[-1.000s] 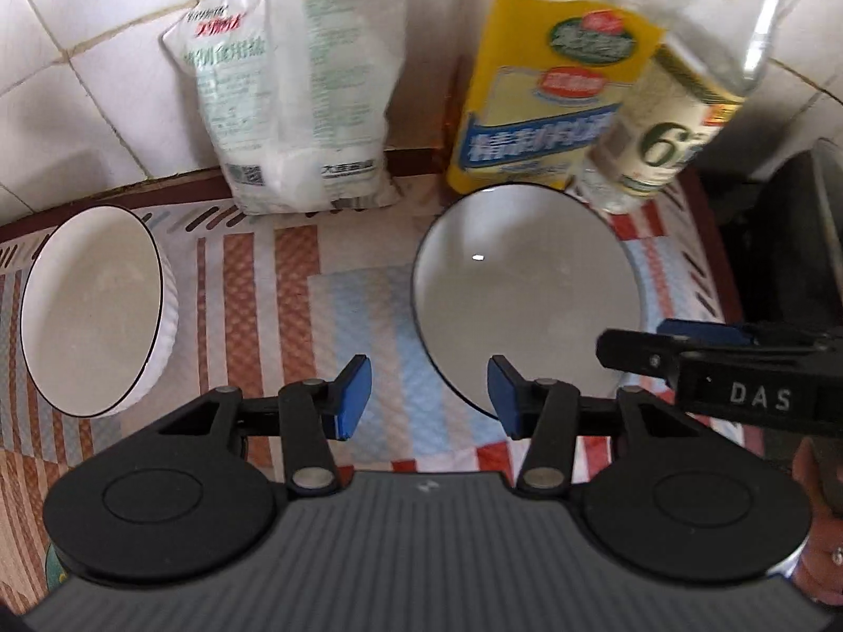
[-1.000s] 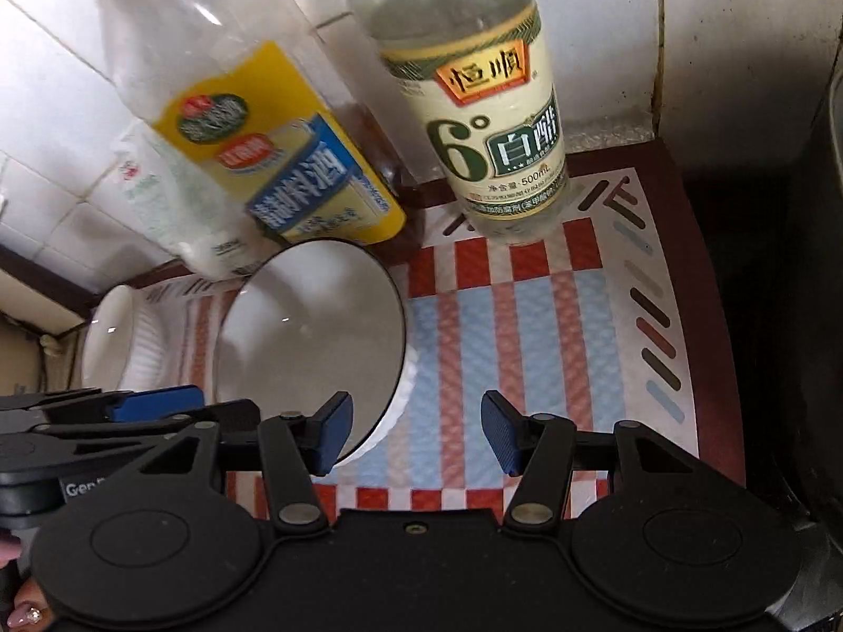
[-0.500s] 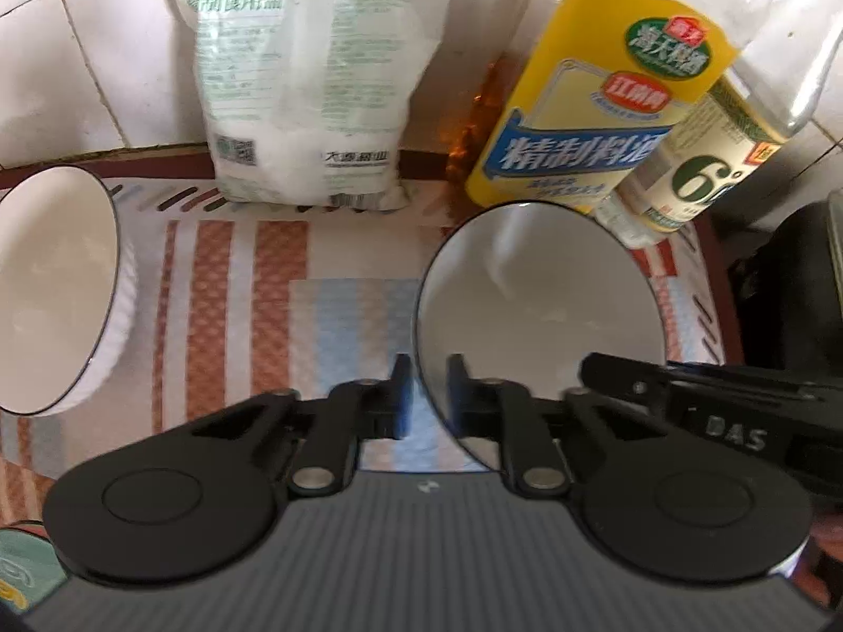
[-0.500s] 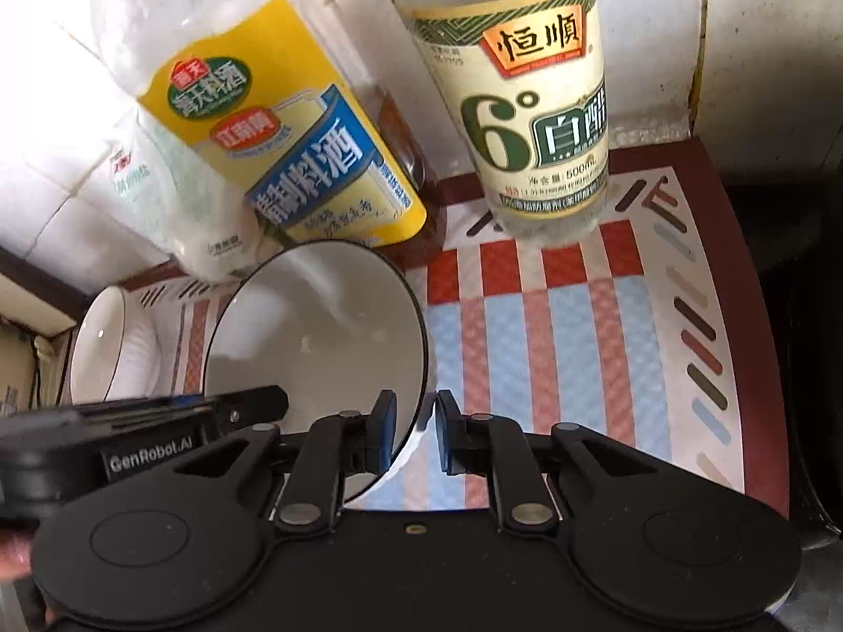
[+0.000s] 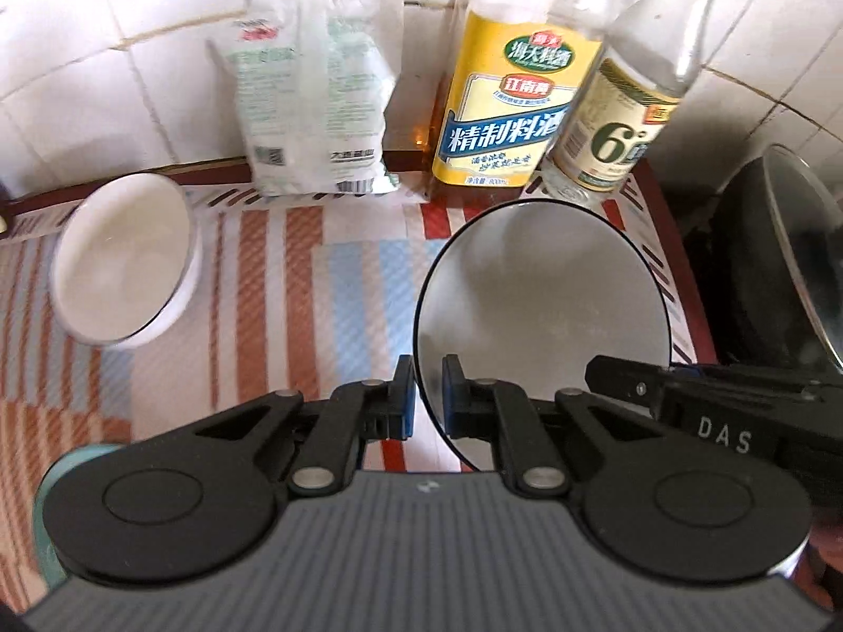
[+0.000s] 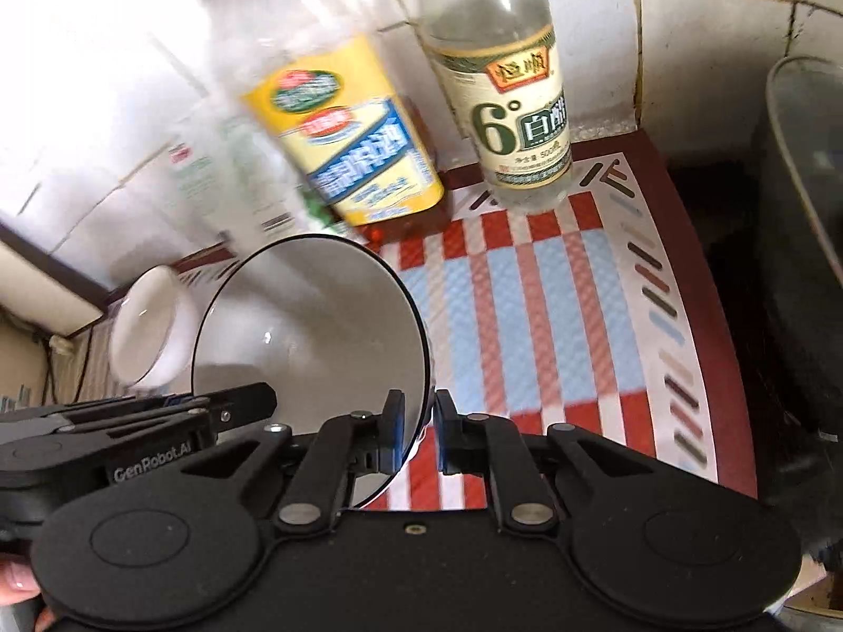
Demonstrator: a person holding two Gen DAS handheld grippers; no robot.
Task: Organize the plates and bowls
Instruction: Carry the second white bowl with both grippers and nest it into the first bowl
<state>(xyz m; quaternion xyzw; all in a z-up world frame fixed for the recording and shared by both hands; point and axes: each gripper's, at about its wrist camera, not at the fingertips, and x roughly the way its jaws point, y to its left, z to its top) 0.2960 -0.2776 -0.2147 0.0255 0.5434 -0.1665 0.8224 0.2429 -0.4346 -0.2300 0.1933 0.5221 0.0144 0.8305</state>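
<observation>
A large white bowl with a thin black rim (image 5: 542, 310) is held above the striped mat. My left gripper (image 5: 425, 395) is shut on its left rim. My right gripper (image 6: 420, 424) is shut on its right rim; the same large bowl shows in the right wrist view (image 6: 311, 337). A smaller white ribbed bowl (image 5: 124, 258) sits on the mat at the left, and it also shows in the right wrist view (image 6: 147, 334).
Against the tiled wall stand a white bag (image 5: 316, 105), a yellow-labelled cooking wine bottle (image 5: 506, 110) and a clear vinegar bottle (image 5: 627, 121). A dark pot with a glass lid (image 5: 790, 263) stands at the right past the mat's edge. The striped mat (image 6: 553, 316) covers the counter.
Both grippers closed from open onto the large bowl's rim. The views have since pulled back and up, and the bowl appears to have risen with the grippers.
</observation>
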